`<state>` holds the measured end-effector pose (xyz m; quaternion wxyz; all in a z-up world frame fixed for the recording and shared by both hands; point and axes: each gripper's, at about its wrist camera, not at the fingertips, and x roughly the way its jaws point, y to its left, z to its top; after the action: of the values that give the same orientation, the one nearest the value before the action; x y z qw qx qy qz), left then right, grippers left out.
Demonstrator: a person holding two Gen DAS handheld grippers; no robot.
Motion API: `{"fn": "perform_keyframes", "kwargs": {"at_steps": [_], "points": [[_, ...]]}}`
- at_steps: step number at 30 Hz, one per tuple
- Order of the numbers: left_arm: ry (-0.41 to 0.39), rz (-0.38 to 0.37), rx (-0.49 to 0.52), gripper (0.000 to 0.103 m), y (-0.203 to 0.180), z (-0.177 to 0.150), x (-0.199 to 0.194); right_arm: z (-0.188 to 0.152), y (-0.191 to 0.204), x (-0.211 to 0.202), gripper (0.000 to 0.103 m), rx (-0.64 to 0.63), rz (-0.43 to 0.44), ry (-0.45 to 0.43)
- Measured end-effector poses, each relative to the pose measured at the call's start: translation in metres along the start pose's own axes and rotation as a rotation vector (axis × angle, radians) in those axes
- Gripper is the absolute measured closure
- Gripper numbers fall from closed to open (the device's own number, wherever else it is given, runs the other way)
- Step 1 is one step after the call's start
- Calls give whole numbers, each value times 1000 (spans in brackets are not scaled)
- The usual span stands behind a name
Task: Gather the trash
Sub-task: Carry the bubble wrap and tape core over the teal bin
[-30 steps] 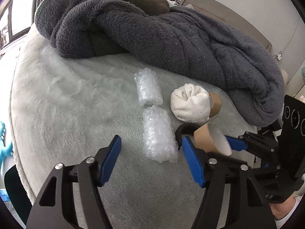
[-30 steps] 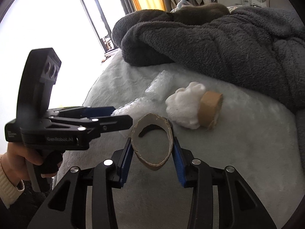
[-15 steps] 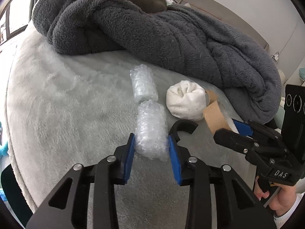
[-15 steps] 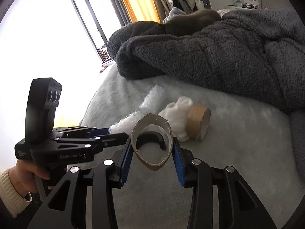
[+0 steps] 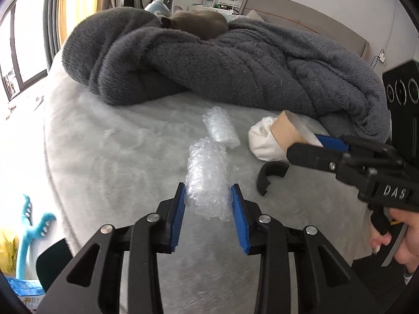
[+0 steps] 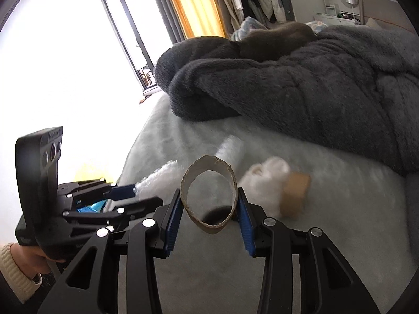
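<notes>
My left gripper (image 5: 208, 198) is shut on a roll of bubble wrap (image 5: 208, 180) and holds it just above the grey bed cover (image 5: 110, 151). My right gripper (image 6: 209, 209) is shut on a squashed cardboard tube (image 6: 209, 196), lifted off the bed; the tube also shows in the left wrist view (image 5: 288, 133). A second bubble wrap roll (image 5: 220, 127), a white cloth ball (image 5: 262, 141) with a brown tape roll (image 6: 296, 193) beside it, and a black curved plastic piece (image 5: 269, 175) lie on the cover.
A thick dark grey blanket (image 5: 235, 62) is heaped across the back of the bed. The bed's left edge drops to the floor, where a teal toy (image 5: 34, 225) lies. A bright window (image 6: 65, 65) is at the left.
My left gripper moved forward and shut on the near bubble wrap roll, then lifted it. My right gripper raised the cardboard tube and drew back from the bed.
</notes>
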<state>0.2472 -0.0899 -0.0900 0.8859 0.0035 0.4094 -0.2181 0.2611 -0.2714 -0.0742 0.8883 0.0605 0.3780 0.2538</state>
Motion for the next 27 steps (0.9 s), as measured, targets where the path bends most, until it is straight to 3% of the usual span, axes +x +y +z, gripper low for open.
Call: {"fn": "perform_keyframes", "kwargs": {"at_steps": [12,27], "points": [[-27,97,-21,66,52,-16,-36,27,56,38,62,-44,63,-4],[-11,211,-169,66,141,-43,-73,40,138,94,62,-132,156,46]]}}
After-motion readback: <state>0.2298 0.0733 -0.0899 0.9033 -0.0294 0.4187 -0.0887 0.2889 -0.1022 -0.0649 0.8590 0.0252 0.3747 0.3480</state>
